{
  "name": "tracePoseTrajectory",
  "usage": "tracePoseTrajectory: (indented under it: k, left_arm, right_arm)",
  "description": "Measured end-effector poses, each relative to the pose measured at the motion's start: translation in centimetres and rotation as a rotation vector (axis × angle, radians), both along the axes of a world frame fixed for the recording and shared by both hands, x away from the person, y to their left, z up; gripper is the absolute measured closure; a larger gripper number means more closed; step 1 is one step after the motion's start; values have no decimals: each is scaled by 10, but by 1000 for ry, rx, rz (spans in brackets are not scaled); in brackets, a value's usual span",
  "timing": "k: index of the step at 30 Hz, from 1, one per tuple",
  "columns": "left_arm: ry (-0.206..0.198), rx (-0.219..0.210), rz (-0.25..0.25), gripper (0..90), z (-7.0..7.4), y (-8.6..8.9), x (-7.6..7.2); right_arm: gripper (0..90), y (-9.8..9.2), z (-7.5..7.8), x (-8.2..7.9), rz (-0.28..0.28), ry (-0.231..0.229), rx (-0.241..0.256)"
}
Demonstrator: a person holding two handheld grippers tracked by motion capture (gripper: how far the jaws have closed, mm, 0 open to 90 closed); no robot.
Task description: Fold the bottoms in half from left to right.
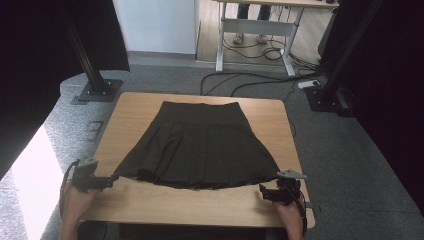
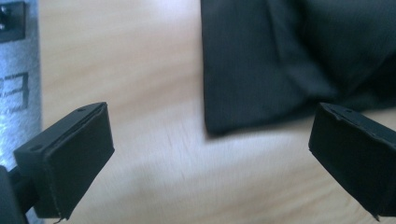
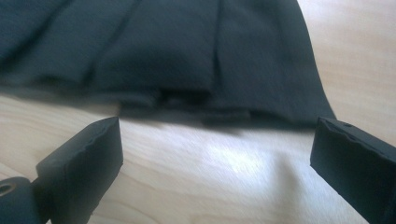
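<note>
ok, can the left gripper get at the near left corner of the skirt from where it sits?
Probably yes. The left gripper is open, and the corner of the skirt lies flat on bare table just ahead of the gap between its jaws, with nothing in between. A short push forward should put the hem between them.

Dark pleated cloth skirt (image 1: 200, 147) looks matt and finely woven; the pale wooden tabletop (image 1: 165, 205) shows smooth grain with a soft sheen, and both grippers' black jaw pads look dull, rubbery.
</note>
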State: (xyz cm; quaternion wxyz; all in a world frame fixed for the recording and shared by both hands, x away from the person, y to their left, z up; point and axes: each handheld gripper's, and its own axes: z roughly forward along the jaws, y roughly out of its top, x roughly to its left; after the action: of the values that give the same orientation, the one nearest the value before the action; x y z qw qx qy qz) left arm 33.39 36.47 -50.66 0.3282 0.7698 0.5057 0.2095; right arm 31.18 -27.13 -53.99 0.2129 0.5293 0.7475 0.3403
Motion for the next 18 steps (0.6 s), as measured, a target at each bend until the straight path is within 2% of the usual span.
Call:
tracePoseTrajectory:
  k: [1,2,3,4,5,6,10,11,16,18]
  left_arm:
    - [-9,21,-15,0,5,-6,10]
    - [-13,23,-27,0,7,-10,17]
    - [-13,23,-27,0,7,-10,17]
    - [-15,21,-50,0,11,-19,33]
    - [-15,21,-50,0,11,-19,33]
    - [-14,30,-69,0,12,-30,51]
    - [11,29,-123,0,3,-54,86]
    - [11,29,-123,0,3,-54,86]
    - [45,54,-151,0,-14,-74,112]
    - [57,82,-152,0,-21,-80,119]
  right_arm:
    - [24,8,7,2,22,-6,-2]
    - [25,13,9,4,34,-6,3]
    - [25,13,9,4,34,-6,3]
    - [29,23,15,10,50,-12,16]
    - [30,29,17,14,60,-11,20]
    - [30,35,19,17,72,-11,18]
    - [33,53,21,34,79,9,23]
    - [33,53,21,34,79,9,23]
    - [42,71,14,50,64,29,23]
    - [41,79,13,51,63,26,25]
